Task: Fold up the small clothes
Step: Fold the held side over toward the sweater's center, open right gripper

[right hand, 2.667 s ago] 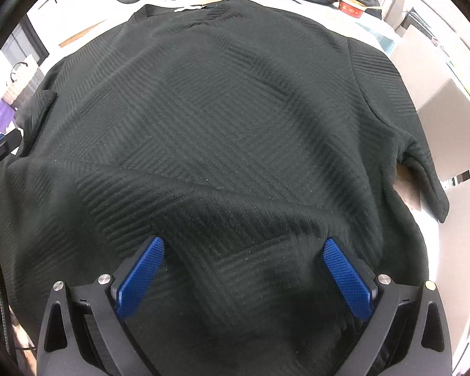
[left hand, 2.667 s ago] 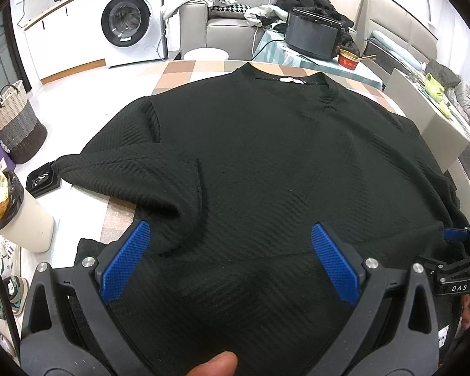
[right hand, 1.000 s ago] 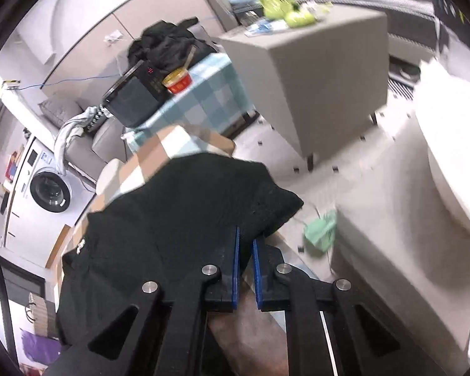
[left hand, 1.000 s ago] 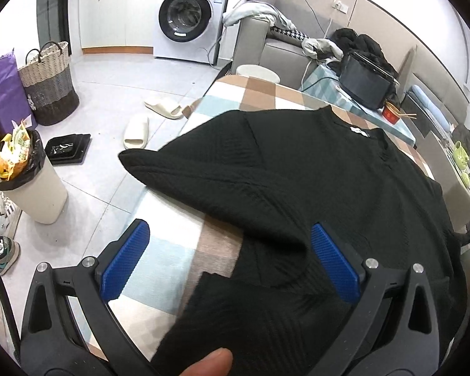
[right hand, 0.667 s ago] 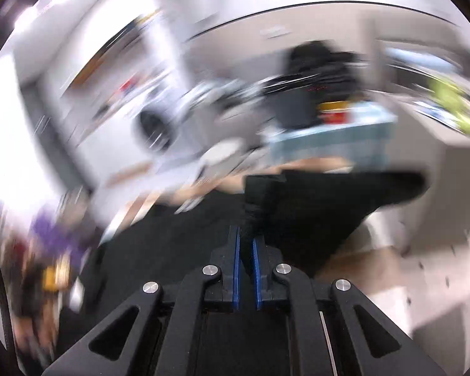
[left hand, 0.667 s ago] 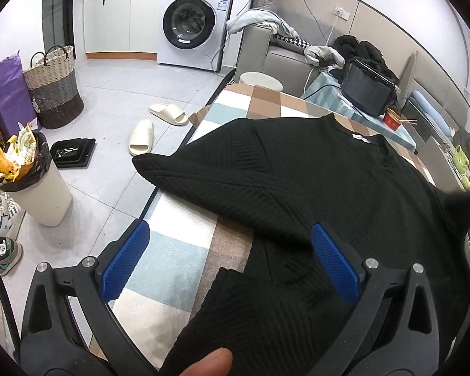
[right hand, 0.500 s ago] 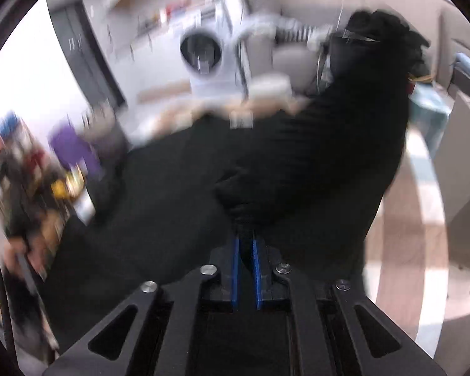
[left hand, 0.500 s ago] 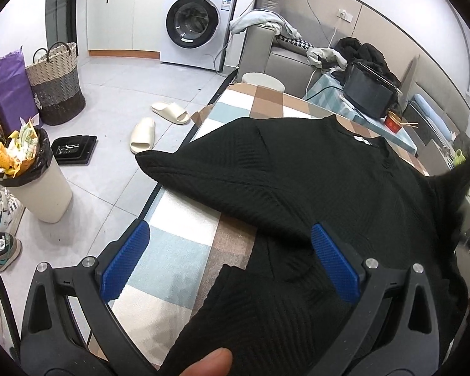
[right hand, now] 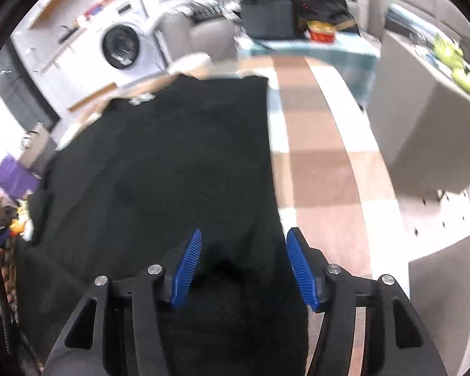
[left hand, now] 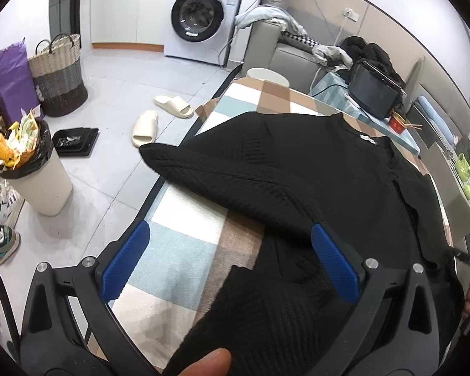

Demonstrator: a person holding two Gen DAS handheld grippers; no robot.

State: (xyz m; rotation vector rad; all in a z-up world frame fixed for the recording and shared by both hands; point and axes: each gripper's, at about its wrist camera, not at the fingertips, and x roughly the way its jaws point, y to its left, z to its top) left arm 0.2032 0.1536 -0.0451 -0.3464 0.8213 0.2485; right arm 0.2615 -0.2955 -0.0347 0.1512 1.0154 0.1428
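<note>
A black ribbed sweater lies on the checked tablecloth. Its left sleeve sticks out over the table's left edge. Its right side is folded over the body, leaving a straight edge. My left gripper hovers open over the sweater's lower left, with the cloth and the hem corner beneath its blue pads. My right gripper is over the folded edge near the hem. Its jaws are opening, and the black fabric between them is not pinched.
On the floor to the left are a full waste bin, a woven basket, two slippers and shoes. A washing machine and sofa stand behind. A grey box sits to the right of the table.
My right gripper carried the right sleeve leftward across the sweater's body, then let go as its jaws parted. The left gripper stayed open and almost still.
</note>
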